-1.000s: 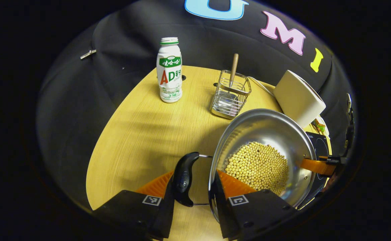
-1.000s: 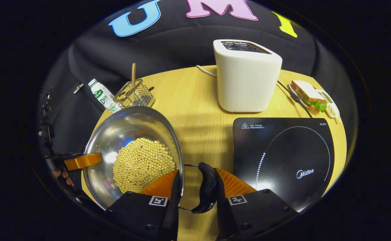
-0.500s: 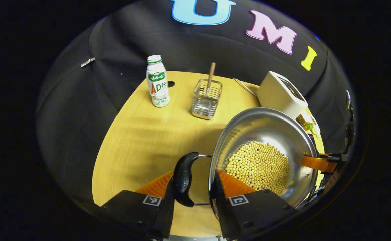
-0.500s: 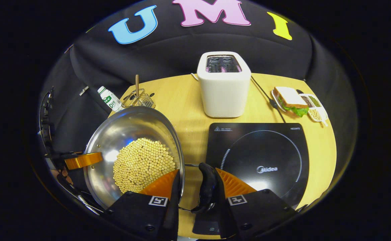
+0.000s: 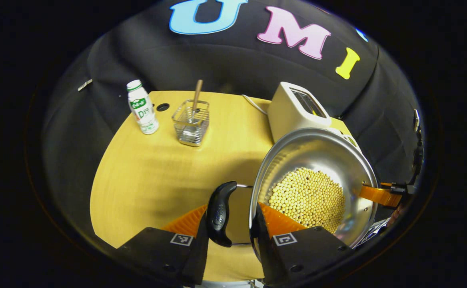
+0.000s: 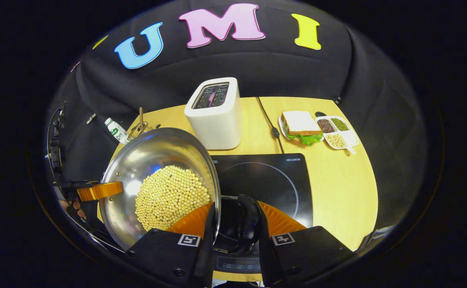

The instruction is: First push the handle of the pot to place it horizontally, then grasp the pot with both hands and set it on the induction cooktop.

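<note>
A steel pot (image 5: 302, 154) holding yellow beans (image 5: 307, 198) hangs above the wooden table (image 5: 153, 176), tilted in both views. My left gripper (image 5: 230, 224) is shut on the pot's black left handle (image 5: 218, 212), one orange finger outside the handle and the other inside the rim. My right gripper (image 6: 233, 224) is shut the same way on the right handle (image 6: 247, 226). The far rim shows the other gripper's orange finger in each view: the right gripper (image 5: 377, 195) and the left gripper (image 6: 97, 191). The black induction cooktop (image 6: 265, 176) lies under the right handle and beside the pot (image 6: 153, 154).
A white toaster (image 6: 215, 114) stands behind the cooktop, its cord running back. A sandwich plate (image 6: 301, 128) and a divided dish (image 6: 337, 134) sit at the back right. A drink bottle (image 5: 141, 107) and a wire basket (image 5: 190, 122) with a wooden-handled utensil stand at the back left.
Both grippers have carried the pot up and to the right. The cooktop has slid from the pot's right to beneath the right handle. The grips are unchanged.
</note>
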{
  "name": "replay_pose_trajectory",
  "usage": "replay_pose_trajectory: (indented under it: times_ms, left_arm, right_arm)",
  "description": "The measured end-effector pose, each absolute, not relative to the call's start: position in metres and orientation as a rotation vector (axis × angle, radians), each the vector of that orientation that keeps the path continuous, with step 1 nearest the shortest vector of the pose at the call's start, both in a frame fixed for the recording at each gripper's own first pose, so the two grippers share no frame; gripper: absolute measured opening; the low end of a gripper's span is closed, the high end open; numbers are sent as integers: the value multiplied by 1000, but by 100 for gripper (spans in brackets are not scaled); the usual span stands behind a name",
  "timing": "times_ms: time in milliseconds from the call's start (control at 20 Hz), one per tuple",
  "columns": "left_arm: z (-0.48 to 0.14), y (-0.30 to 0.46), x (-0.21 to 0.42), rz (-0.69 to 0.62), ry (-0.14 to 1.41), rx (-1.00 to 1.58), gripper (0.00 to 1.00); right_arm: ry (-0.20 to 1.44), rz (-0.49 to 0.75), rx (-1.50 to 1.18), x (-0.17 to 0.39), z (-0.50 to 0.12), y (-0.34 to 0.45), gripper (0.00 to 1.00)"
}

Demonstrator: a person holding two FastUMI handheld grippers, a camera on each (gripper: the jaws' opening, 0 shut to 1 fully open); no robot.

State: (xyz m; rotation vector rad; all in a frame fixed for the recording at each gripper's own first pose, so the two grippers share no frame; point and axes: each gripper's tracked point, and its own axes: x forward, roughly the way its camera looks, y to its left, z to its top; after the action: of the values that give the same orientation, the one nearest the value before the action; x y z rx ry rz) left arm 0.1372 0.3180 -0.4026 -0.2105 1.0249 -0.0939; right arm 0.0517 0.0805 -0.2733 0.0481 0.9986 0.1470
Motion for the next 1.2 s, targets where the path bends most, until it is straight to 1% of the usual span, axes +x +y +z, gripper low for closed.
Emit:
replay_pose_trajectory:
  times_ms: [300,550,850,1200]
  left_arm:
    - [-404,319,147,-133,1023,-199,58]
    - [-406,317,144,-142,1029,-199,58]
    - [-403,322,144,-139,1037,-210,58]
    - [-401,320,142,-121,1054,-209,58]
  right_arm:
    - [990,114,51,60,-278,16,49]
    - [1006,100,51,70,-296,-23,49]
    - [1005,98,47,78,-314,-48,49]
    - [1021,108,47,79,-333,-56,50]
